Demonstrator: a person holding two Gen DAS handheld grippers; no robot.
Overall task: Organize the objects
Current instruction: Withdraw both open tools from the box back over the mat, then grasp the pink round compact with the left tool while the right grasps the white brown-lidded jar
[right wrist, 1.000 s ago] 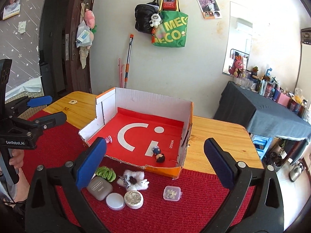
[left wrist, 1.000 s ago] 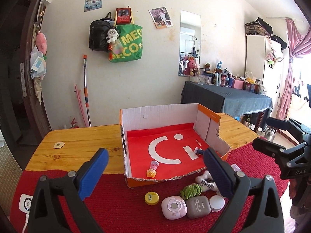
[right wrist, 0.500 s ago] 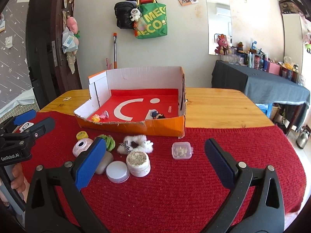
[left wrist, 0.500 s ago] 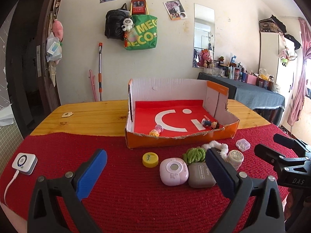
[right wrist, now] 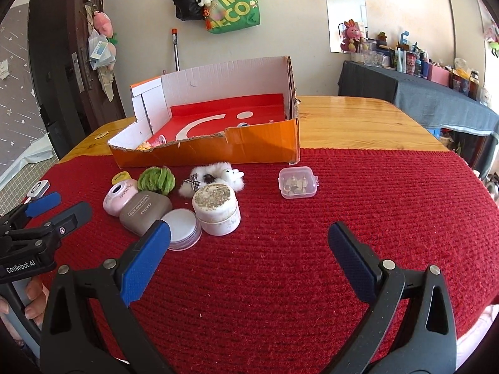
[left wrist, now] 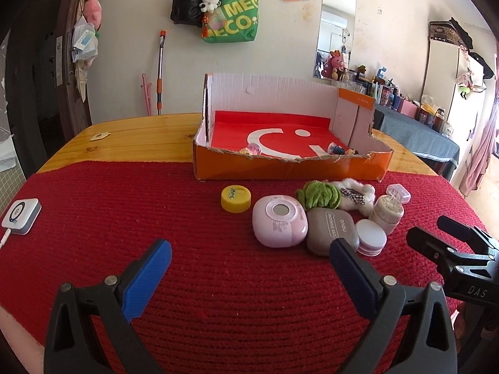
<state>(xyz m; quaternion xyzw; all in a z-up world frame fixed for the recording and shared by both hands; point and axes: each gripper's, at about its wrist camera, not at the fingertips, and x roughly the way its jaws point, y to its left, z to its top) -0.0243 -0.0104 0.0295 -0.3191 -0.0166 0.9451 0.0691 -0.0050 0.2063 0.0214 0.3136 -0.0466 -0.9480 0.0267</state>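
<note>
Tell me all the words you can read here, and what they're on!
"EYE SHADOW" and "NOVO": grey case.
"MEG", "ECO": green bag.
"GenRobot.AI": left gripper.
"DAS": right gripper.
Yellow cap, pink case, wall posters: unreadable.

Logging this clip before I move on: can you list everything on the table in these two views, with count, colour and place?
cardboard box: 1, orange outside, red floor; far side of the mat
small toys: about 3, mixed colours; inside the box
yellow cap: 1; in front of the box
pink case: 1; centre of the cluster
grey eyeshadow case: 1; beside the pink case
green scrunchie: 1; behind the cases
white fluffy toy: 1; right of the scrunchie
white lid: 1; front of the cluster
white jar: 1; beside the lid
clear box: 1; apart, on the right
white device: 1; left edge
red mat: 1; on the wooden table
left tongs: open
right tongs: open
</note>
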